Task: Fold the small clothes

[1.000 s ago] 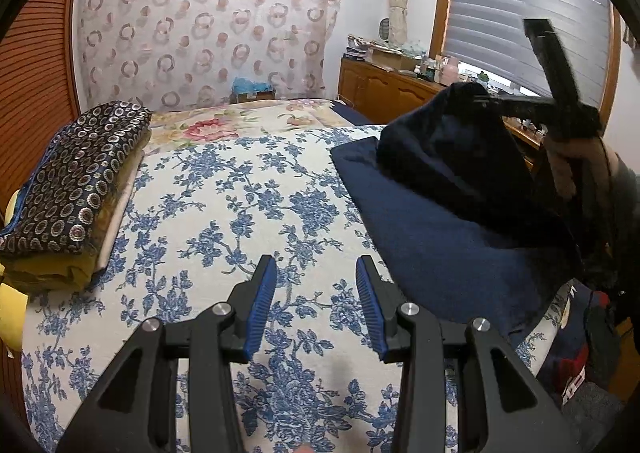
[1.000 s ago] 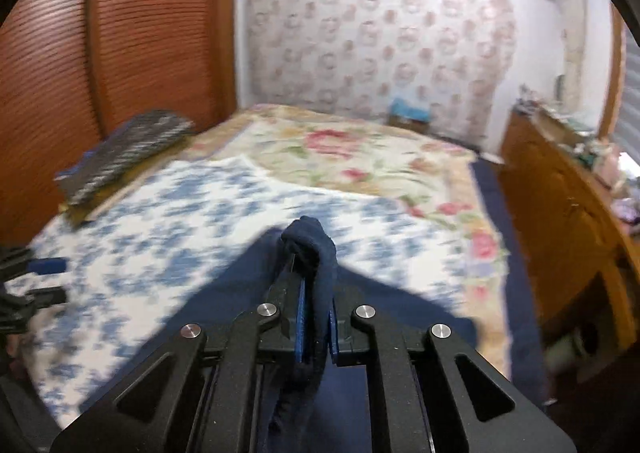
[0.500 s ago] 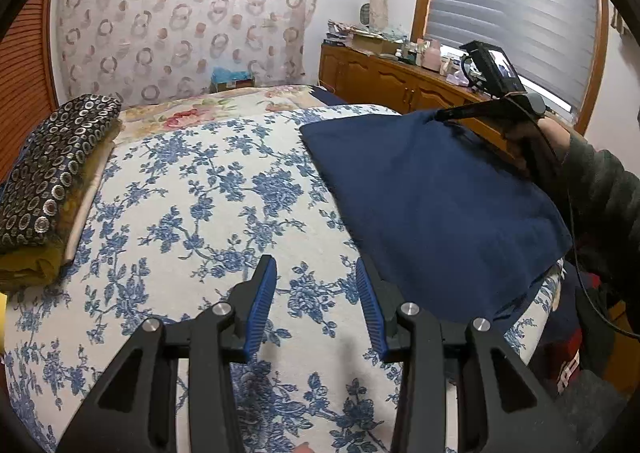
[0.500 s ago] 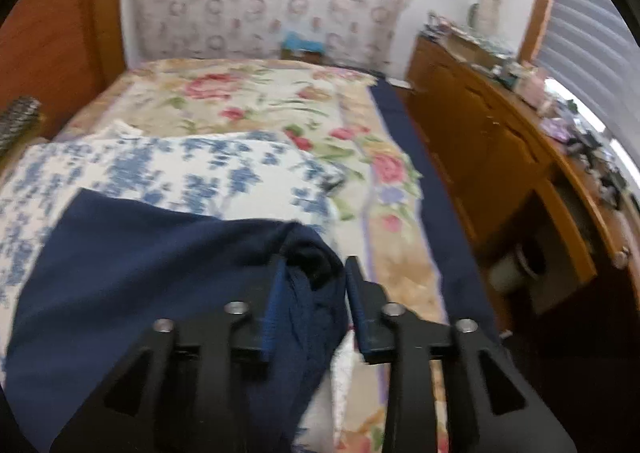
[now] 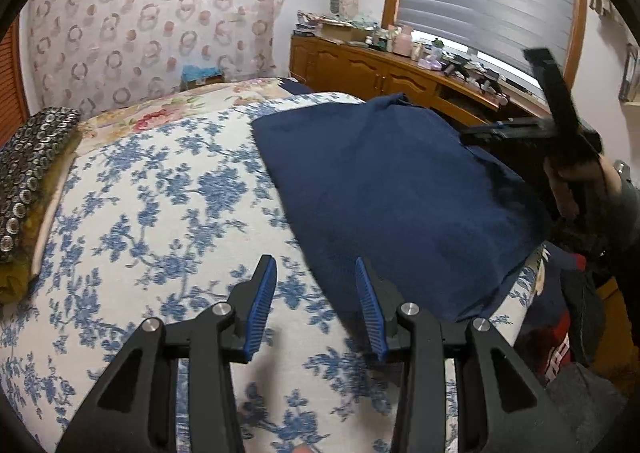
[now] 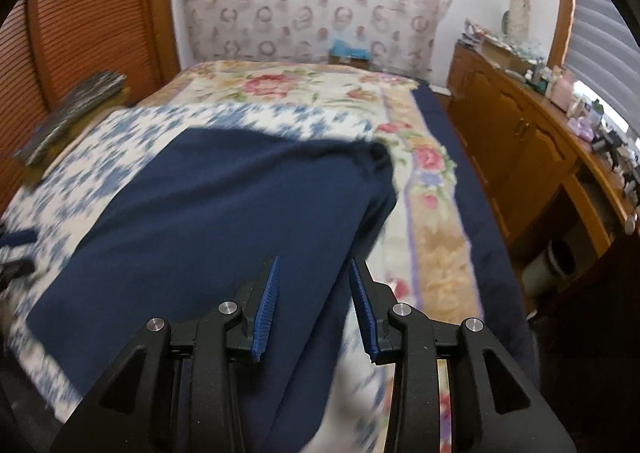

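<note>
Navy garment [image 6: 208,213] lies blurred on the bed; both tools, left [image 5: 316,303] and right [image 6: 314,303], gape, gripping nothing.

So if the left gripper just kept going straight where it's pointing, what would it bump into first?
Probably the blue-flowered bedspread. The left gripper points down at the bed with open, empty jaws, and the spread fills the gap between them. The navy cloth lies just to the right, so its edge might get brushed; depth is hard to judge.
</note>
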A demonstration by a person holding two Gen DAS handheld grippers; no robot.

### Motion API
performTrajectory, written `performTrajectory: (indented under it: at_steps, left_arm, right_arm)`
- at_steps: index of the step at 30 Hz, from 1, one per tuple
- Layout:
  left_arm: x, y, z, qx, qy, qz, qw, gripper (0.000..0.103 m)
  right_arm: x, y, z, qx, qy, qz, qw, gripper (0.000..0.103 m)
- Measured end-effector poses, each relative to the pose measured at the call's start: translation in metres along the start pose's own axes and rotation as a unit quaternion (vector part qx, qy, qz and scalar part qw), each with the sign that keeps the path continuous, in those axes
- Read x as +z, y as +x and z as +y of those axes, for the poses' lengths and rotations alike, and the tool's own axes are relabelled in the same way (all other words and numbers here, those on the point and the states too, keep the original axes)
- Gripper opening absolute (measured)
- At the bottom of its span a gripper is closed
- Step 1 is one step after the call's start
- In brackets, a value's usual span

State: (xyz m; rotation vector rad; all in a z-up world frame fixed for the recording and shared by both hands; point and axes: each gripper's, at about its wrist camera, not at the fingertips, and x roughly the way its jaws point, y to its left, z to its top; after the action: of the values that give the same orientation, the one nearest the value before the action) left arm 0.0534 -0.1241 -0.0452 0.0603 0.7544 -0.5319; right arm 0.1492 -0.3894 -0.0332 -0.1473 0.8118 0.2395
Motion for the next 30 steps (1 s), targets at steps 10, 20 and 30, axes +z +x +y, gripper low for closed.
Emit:
performTrajectory:
  at_steps: [10, 20, 30]
  left_arm:
    - [-0.006, 0.005, -0.017, -0.012, 0.014, 0.017, 0.9997, 0.039]
    - [-0.018, 0.009, -0.022, -0.036, 0.012, 0.050, 0.9980, 0.039]
    - [-0.032, 0.008, -0.026, -0.057, 0.005, 0.078, 0.9953, 0.039]
  right_arm:
    - [-0.066, -0.014, 0.011, 0.011, 0.023, 0.028, 0.999, 0.036]
    - [-0.073, -0.013, 0.006, 0.015, 0.043, 0.018, 0.999, 0.038]
    - [-0.066, -0.041, 0.022, 0.015, 0.024, -0.020, 0.999, 0.051]
